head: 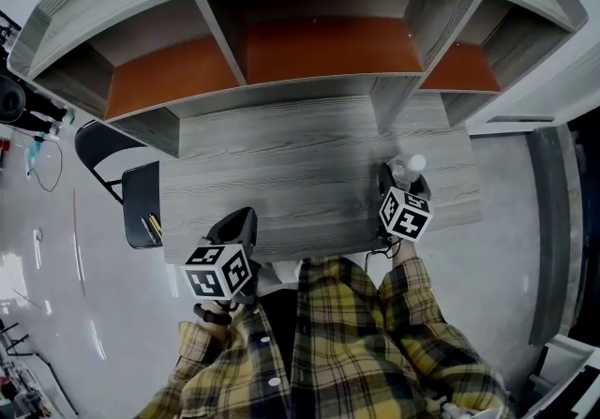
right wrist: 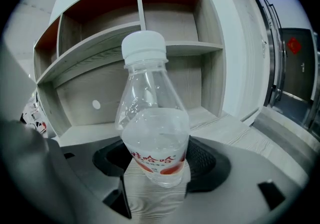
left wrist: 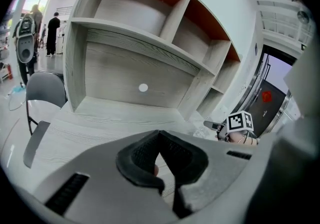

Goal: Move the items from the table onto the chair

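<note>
Forearms in plaid sleeves reached from the lower edge toward the table (head: 281,173). The chair (head: 139,206) stood just beside the table's left end. The left gripper (head: 240,222) was pitched downward over the table's near edge, close to the left corner. Its jaws were pressed together with nothing between them. The right gripper (head: 401,185) was pitched downward over the table's right portion, its jaws spread wide. The water bottle (right wrist: 150,133) stood upright on the table between the pads, which did not visibly press it.
</note>
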Motion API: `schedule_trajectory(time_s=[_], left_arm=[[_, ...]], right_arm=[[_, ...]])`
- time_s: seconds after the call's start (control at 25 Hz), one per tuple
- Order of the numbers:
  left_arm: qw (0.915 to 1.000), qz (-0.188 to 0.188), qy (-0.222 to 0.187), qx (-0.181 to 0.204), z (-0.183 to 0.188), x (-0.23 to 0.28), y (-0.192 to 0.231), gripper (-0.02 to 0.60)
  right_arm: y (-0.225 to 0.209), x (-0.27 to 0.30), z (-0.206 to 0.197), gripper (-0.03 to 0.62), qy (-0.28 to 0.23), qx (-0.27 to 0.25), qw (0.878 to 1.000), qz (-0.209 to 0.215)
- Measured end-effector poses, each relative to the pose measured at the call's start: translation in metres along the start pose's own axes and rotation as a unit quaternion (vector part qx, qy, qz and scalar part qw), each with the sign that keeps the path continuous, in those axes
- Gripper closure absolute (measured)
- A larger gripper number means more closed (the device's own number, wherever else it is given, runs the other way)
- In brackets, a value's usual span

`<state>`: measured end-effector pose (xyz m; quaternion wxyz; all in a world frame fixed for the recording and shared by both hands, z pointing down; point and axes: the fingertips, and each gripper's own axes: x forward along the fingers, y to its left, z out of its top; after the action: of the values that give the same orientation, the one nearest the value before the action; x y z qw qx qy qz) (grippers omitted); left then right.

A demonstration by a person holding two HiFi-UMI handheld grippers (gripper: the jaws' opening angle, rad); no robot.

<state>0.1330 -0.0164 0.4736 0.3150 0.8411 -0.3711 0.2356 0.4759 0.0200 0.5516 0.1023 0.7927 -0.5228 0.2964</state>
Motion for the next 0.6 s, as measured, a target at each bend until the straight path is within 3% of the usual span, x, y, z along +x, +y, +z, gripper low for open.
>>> schedule_trajectory(time_s=[0.32, 0.6], left_arm=[[1.0, 0.003, -0.006, -0.007, -0.005, -0.005, 0.001, 0.577], [0.999, 0.023, -0.018, -0.034, -0.014, -0.017, 0.01, 0.577]], right_arm=[[0.01, -0.01, -0.006, 0.272, 0.01, -0.007, 1.0, 0.027], [0.057, -0.022, -0.007, 0.273, 0.024, -0.037, 0.994, 0.101]])
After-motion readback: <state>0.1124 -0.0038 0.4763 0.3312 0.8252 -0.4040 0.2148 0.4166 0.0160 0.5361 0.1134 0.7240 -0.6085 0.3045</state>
